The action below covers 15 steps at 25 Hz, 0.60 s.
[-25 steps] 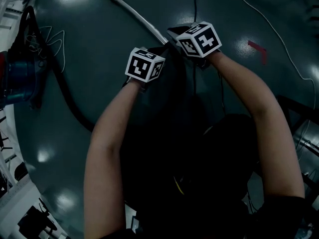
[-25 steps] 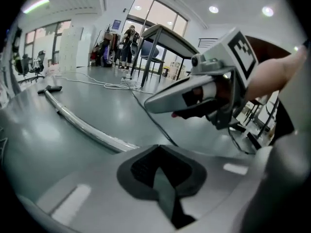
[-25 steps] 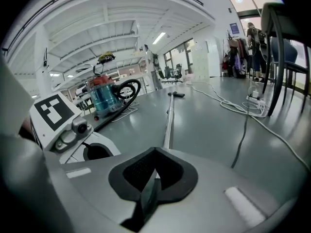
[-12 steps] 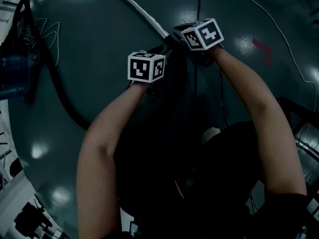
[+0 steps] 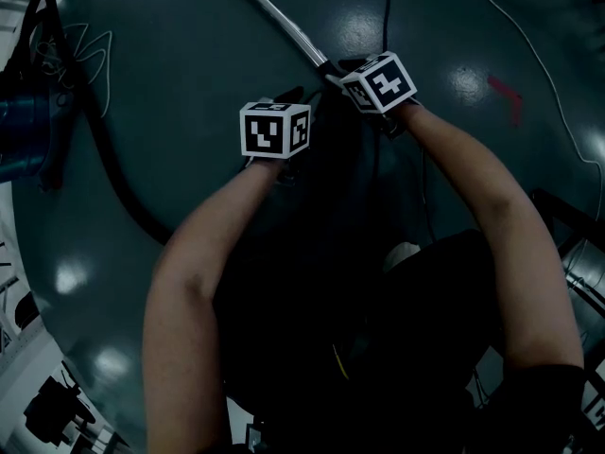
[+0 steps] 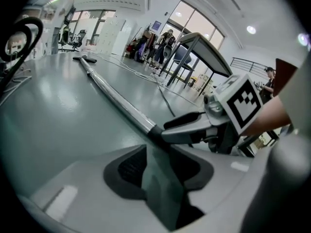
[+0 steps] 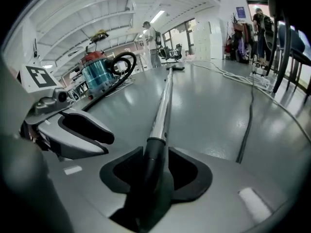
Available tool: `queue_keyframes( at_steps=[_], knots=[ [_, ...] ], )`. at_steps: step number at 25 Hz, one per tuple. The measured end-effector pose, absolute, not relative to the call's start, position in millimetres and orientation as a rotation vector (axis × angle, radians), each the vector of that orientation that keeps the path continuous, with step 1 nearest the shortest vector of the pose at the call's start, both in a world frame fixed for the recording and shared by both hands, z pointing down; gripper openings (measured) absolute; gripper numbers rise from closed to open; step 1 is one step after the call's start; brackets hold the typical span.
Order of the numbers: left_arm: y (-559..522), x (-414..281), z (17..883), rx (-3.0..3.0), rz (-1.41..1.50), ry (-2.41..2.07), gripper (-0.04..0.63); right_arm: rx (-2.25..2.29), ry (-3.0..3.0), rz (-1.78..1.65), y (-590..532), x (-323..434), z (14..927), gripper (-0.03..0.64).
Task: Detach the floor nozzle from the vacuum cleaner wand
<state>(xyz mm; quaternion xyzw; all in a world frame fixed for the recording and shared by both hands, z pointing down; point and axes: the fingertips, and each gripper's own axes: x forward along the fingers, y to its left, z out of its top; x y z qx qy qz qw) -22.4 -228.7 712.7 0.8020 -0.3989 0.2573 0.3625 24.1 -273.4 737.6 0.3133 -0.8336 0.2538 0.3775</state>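
Right gripper view: right gripper (image 7: 154, 171) jaws opening, dark collar of wand (image 7: 163, 106) between them. Left gripper (image 6: 158, 171) jaws half apart, clamping nothing.

a black cable (image 7: 246, 125) and red tape mark (image 5: 505, 88) lie on the floor (image 5: 189, 112).

My head camera looks steeply down past my forearms onto the grey floor (image 5: 189, 64). My left gripper (image 5: 284, 97) and right gripper (image 5: 338, 72) sit close together near the top, and the wand (image 5: 274, 12) runs away up-left. The left gripper's camera rides low over the floor and faces along its parted jaws, with the right gripper close by at its right. The right gripper's camera looks straight up the wand, whose dark collar (image 7: 153, 152) lies between its opening jaws; the left gripper is at its left edge. All three views share the wand.
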Motion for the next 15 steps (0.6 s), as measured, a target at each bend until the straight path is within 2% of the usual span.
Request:
queue_keyframes(
  at_steps=[5, 15],
  knots=[
    [-239, -22, 701, 2.121, 0.644, -1.031, 0.149, 0.756, -2.114, 0.819, -268, 19, 745, 0.167],
    [-223, -21, 702, 2.144, 0.672, -0.976, 0.210, 0.840, -2.004, 0.770, -273, 15, 751, 0.146]
  ],
)
